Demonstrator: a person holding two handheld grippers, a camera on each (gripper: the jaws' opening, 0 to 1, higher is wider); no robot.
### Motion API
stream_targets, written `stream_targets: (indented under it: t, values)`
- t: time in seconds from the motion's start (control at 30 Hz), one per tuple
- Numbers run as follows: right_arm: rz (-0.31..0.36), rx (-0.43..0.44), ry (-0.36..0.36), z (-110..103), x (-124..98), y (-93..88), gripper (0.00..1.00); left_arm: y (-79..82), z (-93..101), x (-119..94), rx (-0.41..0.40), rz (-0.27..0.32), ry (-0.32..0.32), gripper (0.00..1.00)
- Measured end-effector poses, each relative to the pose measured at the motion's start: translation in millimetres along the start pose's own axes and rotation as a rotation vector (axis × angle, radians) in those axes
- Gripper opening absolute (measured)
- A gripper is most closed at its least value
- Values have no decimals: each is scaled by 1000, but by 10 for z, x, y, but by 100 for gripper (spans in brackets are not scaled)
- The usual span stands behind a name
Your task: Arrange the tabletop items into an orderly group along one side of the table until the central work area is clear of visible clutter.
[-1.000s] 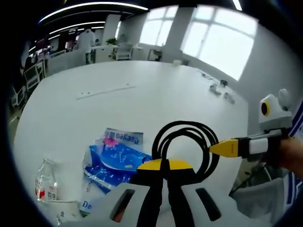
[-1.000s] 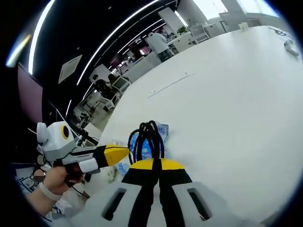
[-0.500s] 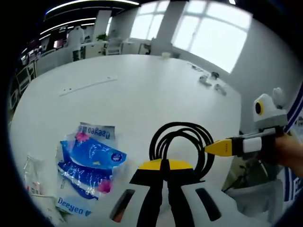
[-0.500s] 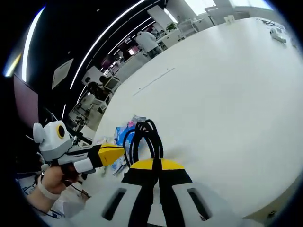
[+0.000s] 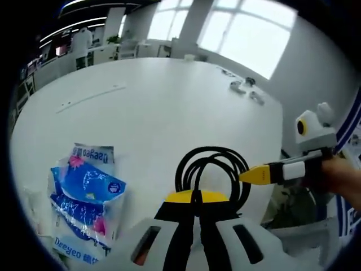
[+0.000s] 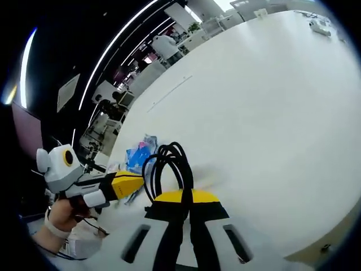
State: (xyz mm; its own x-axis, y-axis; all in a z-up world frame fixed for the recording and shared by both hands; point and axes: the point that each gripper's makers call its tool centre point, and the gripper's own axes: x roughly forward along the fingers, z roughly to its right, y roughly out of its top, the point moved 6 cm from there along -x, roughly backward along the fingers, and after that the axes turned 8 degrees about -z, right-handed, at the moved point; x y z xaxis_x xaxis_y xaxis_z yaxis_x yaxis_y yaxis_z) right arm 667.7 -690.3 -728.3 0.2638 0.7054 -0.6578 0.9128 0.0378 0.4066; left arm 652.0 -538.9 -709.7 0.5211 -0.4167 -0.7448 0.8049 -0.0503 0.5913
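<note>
A coiled black cable (image 5: 211, 168) hangs over the white table (image 5: 169, 107), with my left gripper (image 5: 196, 195) shut on its lower loop. From the right, my right gripper (image 5: 249, 176) pinches the coil's right side. In the right gripper view the same cable (image 6: 167, 168) rises from my shut right gripper (image 6: 189, 195). There the left gripper (image 6: 137, 182) meets the coil from the left, with a hand behind it. A blue plastic packet (image 5: 83, 197) lies flat on the table left of the coil, and the same packet (image 6: 138, 155) lies beyond the coil in the right gripper view.
Small grey items (image 5: 243, 88) lie near the table's far edge. A thin white strip (image 5: 90, 97) lies further back on the tabletop. The table's edge (image 5: 279, 147) runs close on the right. Desks, chairs and a person (image 6: 165, 46) stand beyond the table.
Both grippers have carried the coil away from the blue packet, which it overlapped before. The left gripper view has swung, and the bottle at its lower left has left the frame.
</note>
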Motion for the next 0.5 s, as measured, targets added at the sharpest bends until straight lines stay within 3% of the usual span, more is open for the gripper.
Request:
stream_targets:
  t: [0.37, 0.5]
  values:
    - [0, 3, -24, 131, 39, 24, 0, -22, 26, 107, 14, -17, -6, 0]
    - [-1, -42, -66, 145, 76, 39, 0, -27, 26, 123, 14, -21, -9, 0]
